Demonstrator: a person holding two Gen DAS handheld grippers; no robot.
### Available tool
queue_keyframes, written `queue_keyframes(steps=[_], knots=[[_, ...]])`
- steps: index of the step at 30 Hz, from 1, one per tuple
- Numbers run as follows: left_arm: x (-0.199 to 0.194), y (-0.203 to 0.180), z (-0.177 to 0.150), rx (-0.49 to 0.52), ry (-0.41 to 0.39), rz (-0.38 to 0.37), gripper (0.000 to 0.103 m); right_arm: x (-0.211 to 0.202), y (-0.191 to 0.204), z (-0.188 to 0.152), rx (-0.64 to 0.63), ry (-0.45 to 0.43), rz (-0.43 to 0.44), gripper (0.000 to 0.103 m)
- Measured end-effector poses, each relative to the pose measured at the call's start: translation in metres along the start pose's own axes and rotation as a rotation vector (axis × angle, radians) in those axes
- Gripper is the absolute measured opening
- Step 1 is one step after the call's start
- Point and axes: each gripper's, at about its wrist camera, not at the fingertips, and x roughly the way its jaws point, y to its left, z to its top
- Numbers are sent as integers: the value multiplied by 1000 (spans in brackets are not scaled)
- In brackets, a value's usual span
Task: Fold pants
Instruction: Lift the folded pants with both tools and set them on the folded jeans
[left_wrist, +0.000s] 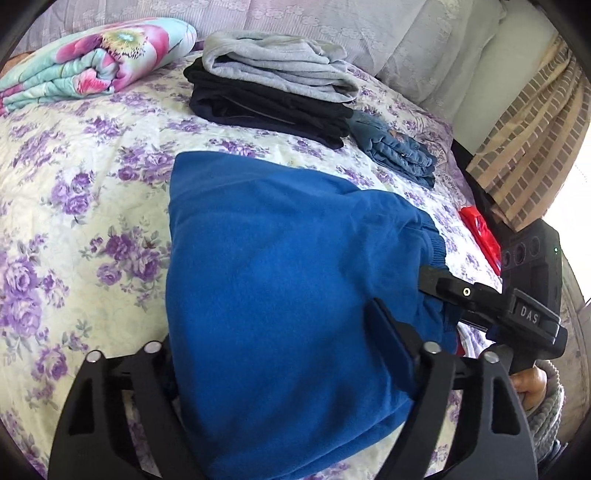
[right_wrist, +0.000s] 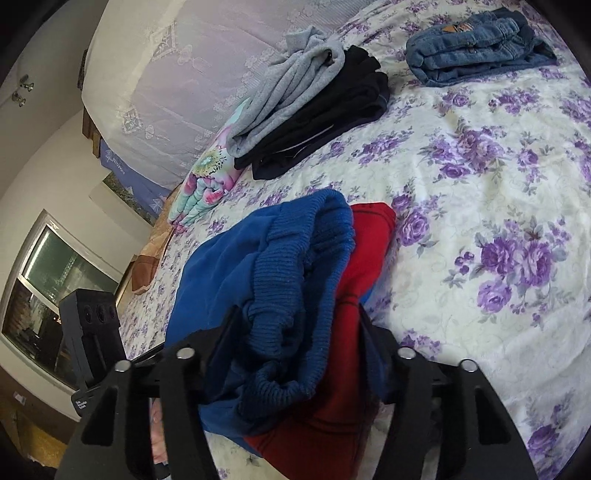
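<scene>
The blue fleece pants (left_wrist: 280, 266) lie folded on the flowered bedspread (left_wrist: 85, 206). My left gripper (left_wrist: 273, 325) has the thick fold between its jaws. Its right finger (left_wrist: 391, 332) presses the cloth, and its left finger is hidden behind the fabric. My right gripper (right_wrist: 299, 314) is closed on the bunched ribbed waistband (right_wrist: 295, 266) with the red lining (right_wrist: 354, 266) beside it. In the left wrist view the right gripper (left_wrist: 443, 284) bites the waistband edge at the right. The left gripper's body (right_wrist: 88, 325) shows at the left in the right wrist view.
A stack of folded grey and black clothes (left_wrist: 273, 88) sits farther up the bed, with folded jeans (left_wrist: 399, 151) beside it. A rolled floral quilt (left_wrist: 92, 62) lies at the far left. A red item (left_wrist: 480, 232) rests at the bed's right edge, near a curtain (left_wrist: 535, 133).
</scene>
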Motion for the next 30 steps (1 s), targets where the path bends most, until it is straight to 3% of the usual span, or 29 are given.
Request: queue_keyframes(steps=[4, 8, 10, 17, 24, 30], knots=[[-10, -5, 3, 14, -15, 31, 57, -7, -4, 8, 33, 25, 49, 39], [-22, -16, 14, 54, -38, 62, 52, -18, 9, 10, -51, 7, 23, 37], [-25, -26, 18, 82, -52, 58, 41, -29, 14, 12, -79, -28, 6, 37], [-14, -87, 62, 219, -97, 11, 41, -89, -2, 44, -96, -163, -47, 36], [40, -180, 155, 369, -140, -24, 41, -148, -36, 141, -89, -304, -162, 36], [101, -238, 251, 362, -164, -31, 42, -160, -81, 251, -73, -363, -208, 36]])
